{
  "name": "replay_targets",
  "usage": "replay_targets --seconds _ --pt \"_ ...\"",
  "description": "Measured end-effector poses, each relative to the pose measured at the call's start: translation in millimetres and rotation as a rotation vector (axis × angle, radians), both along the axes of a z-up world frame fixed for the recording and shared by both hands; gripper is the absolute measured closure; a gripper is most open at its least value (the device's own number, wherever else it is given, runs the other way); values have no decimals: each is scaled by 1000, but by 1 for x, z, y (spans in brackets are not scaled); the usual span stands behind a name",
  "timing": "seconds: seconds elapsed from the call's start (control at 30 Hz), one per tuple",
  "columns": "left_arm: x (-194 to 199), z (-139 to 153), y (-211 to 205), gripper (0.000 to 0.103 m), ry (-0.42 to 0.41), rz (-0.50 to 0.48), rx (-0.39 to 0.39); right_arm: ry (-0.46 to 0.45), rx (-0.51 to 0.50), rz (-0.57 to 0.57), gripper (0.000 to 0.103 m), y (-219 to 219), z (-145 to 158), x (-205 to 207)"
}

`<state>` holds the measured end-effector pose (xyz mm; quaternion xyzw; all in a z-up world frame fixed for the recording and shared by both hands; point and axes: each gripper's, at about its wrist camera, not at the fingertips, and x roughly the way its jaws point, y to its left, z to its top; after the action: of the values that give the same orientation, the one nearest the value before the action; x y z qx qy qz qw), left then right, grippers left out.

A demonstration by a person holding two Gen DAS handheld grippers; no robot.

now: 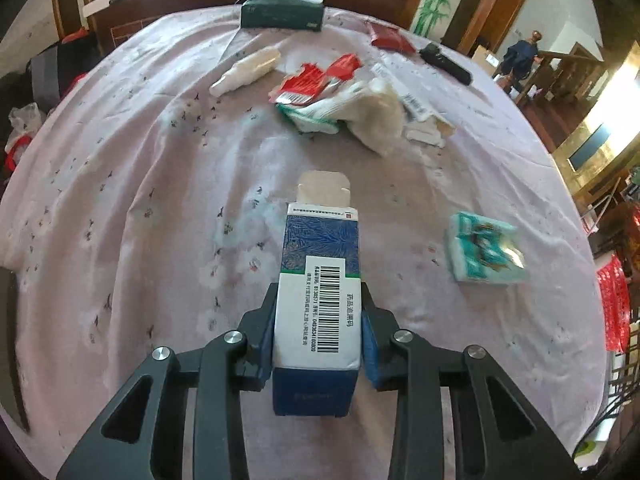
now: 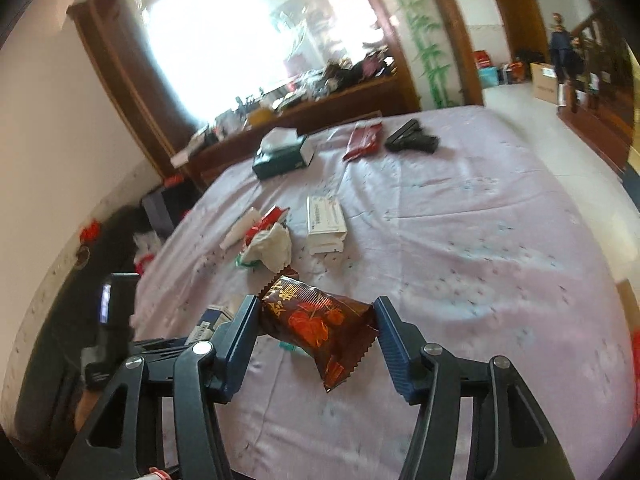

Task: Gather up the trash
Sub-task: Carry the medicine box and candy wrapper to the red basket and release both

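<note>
- Two tongs in use, one in each of my hands, both over a bed covered with a pale pink floral sheet [image 1: 132, 184].
- My left tongs [image 1: 319, 320] are clenched on a blue and white medicine carton [image 1: 320, 280]; both pads press its long sides. The barcode face is up, the far end flap stands open, and the carton points away from me, tilted down toward the sheet.
- My right tongs [image 2: 318, 320] grasp a dark brown snack wrapper [image 2: 320, 320] with red and gold print. The left pad meets its crimped end, the right pad its opposite edge; one corner hangs below the tongs, clear of the sheet. No earlier view is available to show their motion.
- Seen from the right wrist, the left tongs and the carton's barcode end sit just to the left of the right tongs.
- Remaining litter, mid-bed: a heap of red wrappers [image 1: 320, 76] and crumpled white tissue [image 1: 376, 112], touching one another, with a white bottle [image 1: 246, 70] lying just to their left.
- A flat white box [image 2: 325, 220] lies just right of that heap.
- A teal tissue packet [image 1: 484, 248] lies alone on the sheet, right of the carton.
- Far edge of bed: a dark green tissue box [image 1: 282, 14], a red packet [image 1: 390, 37] and a black object [image 1: 444, 62], type not determinable.
</note>
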<state>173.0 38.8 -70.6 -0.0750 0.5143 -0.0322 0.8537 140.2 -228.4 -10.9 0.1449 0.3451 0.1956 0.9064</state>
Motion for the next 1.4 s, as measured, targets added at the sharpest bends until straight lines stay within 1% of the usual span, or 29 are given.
replay_targets --seconds 0.1,0.2,0.37,0.6,0.7,0.87,1.03,1.17,1.4 --pt "-21 21 -11 70 -61 -22 -21 -34 19 -42 42 -17 14 -28" --pt "-48 51 -28 70 -133 -57 -57 -83 21 -84 42 -32 30 -58" --pt "-93 105 -72 70 -249 -166 -125 -180 29 -141 42 -54 60 -111" --pt "-136 164 -126 70 -402 -281 -121 -286 0 -228 42 -87 97 -175" --pt "-155 185 -150 70 -476 -307 -82 -322 -6 -275 42 -103 108 -198" --pt "-176 209 -178 70 -542 -354 -73 -368 -1 -353 42 -129 124 -233" --pt "-189 225 -197 70 -599 -396 -69 -401 -8 -428 42 -149 136 -260" --pt "-195 234 -213 70 -621 -429 -78 -414 -11 -471 42 -161 141 -274" --pt "-201 240 -230 69 -647 -463 -80 -425 -21 -522 42 -172 145 -292"
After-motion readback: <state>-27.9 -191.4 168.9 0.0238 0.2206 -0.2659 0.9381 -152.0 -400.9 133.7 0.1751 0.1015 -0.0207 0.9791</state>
